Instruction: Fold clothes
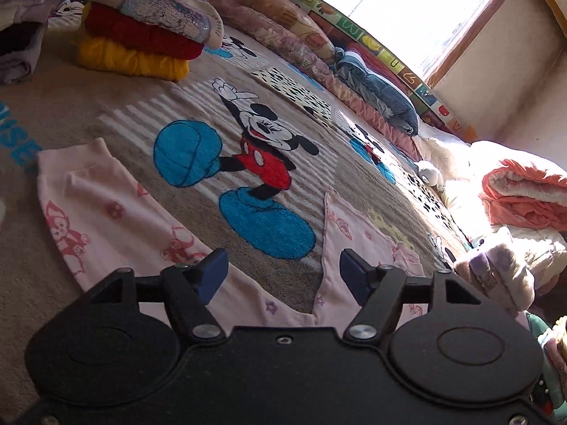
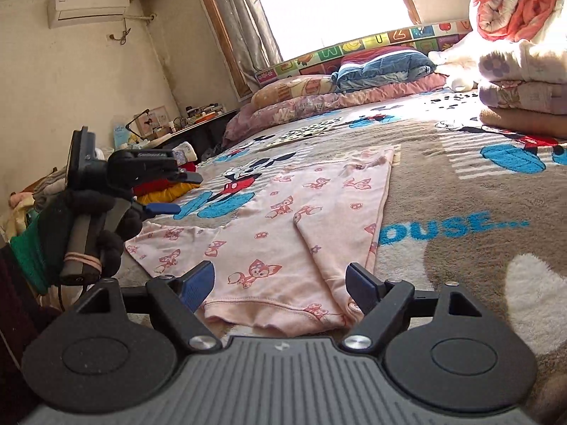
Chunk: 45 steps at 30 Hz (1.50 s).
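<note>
A pink top printed with small cartoon foxes (image 2: 283,219) lies flat on the Mickey Mouse blanket (image 2: 460,191). One sleeve (image 2: 336,244) is folded in over its body. My right gripper (image 2: 280,283) stands open just above the hem, with nothing between its blue pads. In the left wrist view, two pink parts of the garment (image 1: 106,212) spread apart on the blanket (image 1: 71,113). My left gripper (image 1: 285,276) is open above the gap between them, holding nothing. The right wrist view also shows the left gripper (image 2: 184,193), in a dark-gloved hand (image 2: 106,212) at the garment's left edge.
A stack of folded clothes (image 1: 141,35), yellow, red and white, sits at the back left of the bed. Pillows (image 1: 375,85) line the window side. Folded quilts (image 1: 524,191) are piled at the right edge. A cluttered low desk (image 2: 198,120) stands beyond the bed.
</note>
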Each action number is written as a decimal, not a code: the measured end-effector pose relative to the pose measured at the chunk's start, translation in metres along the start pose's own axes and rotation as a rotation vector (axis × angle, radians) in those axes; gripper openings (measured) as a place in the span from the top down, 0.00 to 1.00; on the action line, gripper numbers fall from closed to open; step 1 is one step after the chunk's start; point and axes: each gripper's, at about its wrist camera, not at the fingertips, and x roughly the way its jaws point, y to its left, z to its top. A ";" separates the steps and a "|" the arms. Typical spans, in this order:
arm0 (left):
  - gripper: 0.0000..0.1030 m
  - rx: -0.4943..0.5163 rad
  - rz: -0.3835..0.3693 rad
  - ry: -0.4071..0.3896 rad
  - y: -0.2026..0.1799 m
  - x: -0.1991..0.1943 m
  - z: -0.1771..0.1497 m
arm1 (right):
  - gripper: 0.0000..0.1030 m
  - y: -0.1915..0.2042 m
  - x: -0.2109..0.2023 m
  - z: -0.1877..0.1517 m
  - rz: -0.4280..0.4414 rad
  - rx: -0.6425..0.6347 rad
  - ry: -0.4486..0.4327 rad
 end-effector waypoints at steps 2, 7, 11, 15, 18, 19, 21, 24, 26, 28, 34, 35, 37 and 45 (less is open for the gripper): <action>0.32 -0.090 -0.002 -0.002 0.030 -0.016 -0.002 | 0.22 -0.006 0.000 0.000 0.009 0.062 0.011; 0.32 -0.173 0.041 -0.047 0.075 -0.047 -0.002 | 0.21 -0.012 0.005 -0.003 0.045 0.157 0.047; 0.32 -0.234 0.049 -0.068 0.100 -0.055 -0.003 | 0.20 -0.013 0.009 -0.007 0.071 0.226 0.075; 0.33 -0.314 0.010 -0.079 0.119 -0.053 0.000 | 0.19 -0.011 0.013 -0.009 0.074 0.244 0.090; 0.34 -0.365 0.001 -0.091 0.127 -0.047 0.009 | 0.19 -0.009 0.014 -0.009 0.073 0.245 0.095; 0.34 -0.369 0.004 -0.093 0.129 -0.045 0.013 | 0.18 -0.009 0.014 -0.009 0.073 0.250 0.098; 0.37 -0.374 0.014 -0.100 0.133 -0.039 0.019 | 0.18 -0.007 0.013 -0.008 0.079 0.255 0.101; 0.55 -0.404 0.025 -0.108 0.141 -0.031 0.024 | 0.17 0.000 0.011 -0.004 0.092 0.226 0.103; 0.66 -0.426 0.026 -0.115 0.146 -0.029 0.025 | 0.17 0.006 0.013 -0.002 0.098 0.195 0.113; 0.69 -0.423 0.025 -0.121 0.147 -0.028 0.026 | 0.17 0.011 0.017 0.001 0.118 0.176 0.128; 0.97 -0.272 0.070 -0.137 0.123 -0.026 0.028 | 0.23 0.028 0.032 0.009 0.184 0.164 0.157; 0.98 -0.239 0.071 -0.138 0.116 -0.025 0.028 | 0.24 0.031 0.034 0.010 0.194 0.158 0.162; 0.98 -0.156 0.056 -0.139 0.097 -0.022 0.027 | 0.29 0.034 0.039 0.012 0.212 0.156 0.169; 0.98 0.228 -0.004 -0.101 0.000 0.004 0.002 | 0.29 0.027 0.065 0.021 0.263 0.283 0.179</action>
